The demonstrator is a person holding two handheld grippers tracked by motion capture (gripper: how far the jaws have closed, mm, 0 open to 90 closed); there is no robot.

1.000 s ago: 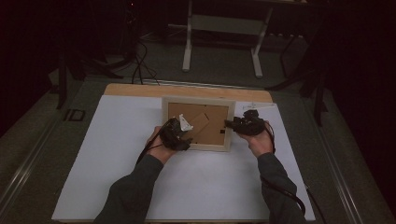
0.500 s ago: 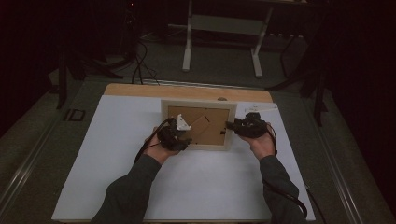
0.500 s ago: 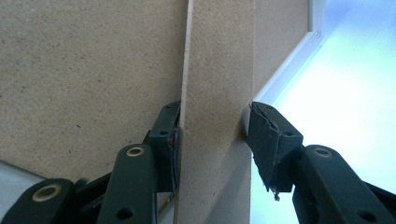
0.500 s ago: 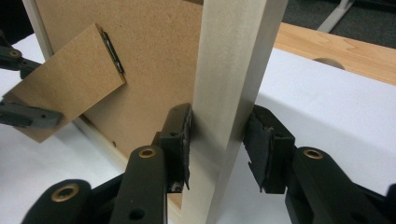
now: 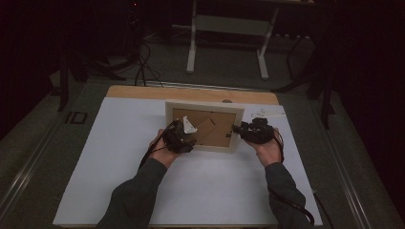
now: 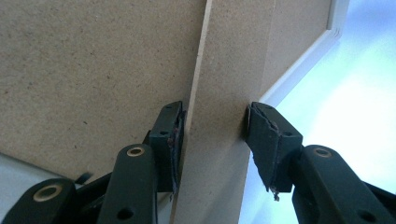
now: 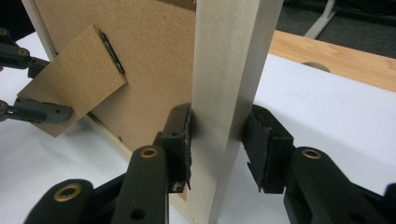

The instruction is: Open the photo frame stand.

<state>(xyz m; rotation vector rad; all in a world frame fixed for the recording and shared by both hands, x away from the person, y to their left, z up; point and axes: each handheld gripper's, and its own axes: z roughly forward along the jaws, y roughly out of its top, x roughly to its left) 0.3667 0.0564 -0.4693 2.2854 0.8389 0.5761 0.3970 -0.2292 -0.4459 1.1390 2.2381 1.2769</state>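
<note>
a picture frame (image 5: 205, 125) is seen lying back-side up on the white sheet (image 5: 191, 191) that covers the table, toward the far middle of the sheet, just short of the bare wooden strip (image 5: 143, 91) at the table's far edge.

left gripper (image 5: 180, 138): held at the frame's near left part in the high view. in the left gripper view the brown fibreboard easel stand (image 6: 219, 93) of the frame's back is seen between the two black jaws; both pads lie against its edges, so the stand is recorded as grasped. the jaws have just been closing, with the stand between them. the brown backing board (image 6: 93, 70) is seen behind the stand, and the pale frame moulding at the upper right.

right gripper (image 5: 239, 130): held at the frame's right side in the high view. in the right gripper view the pale wooden side bar (image 7: 229, 84) of the frame is seen between the jaws, both pads touching it, so it is recorded as clenched on the bar. in the same view the stand (image 7: 74, 88) is seen tilted away from the backing, hinged at a small dark metal fitting (image 7: 112, 49), with the left gripper's jaw tips at its outer edge.

both forearms are in dark sleeves (image 5: 138, 200). a small white scrap (image 5: 267, 113) lies on the sheet beyond the right gripper; what it is cannot be told.
</note>
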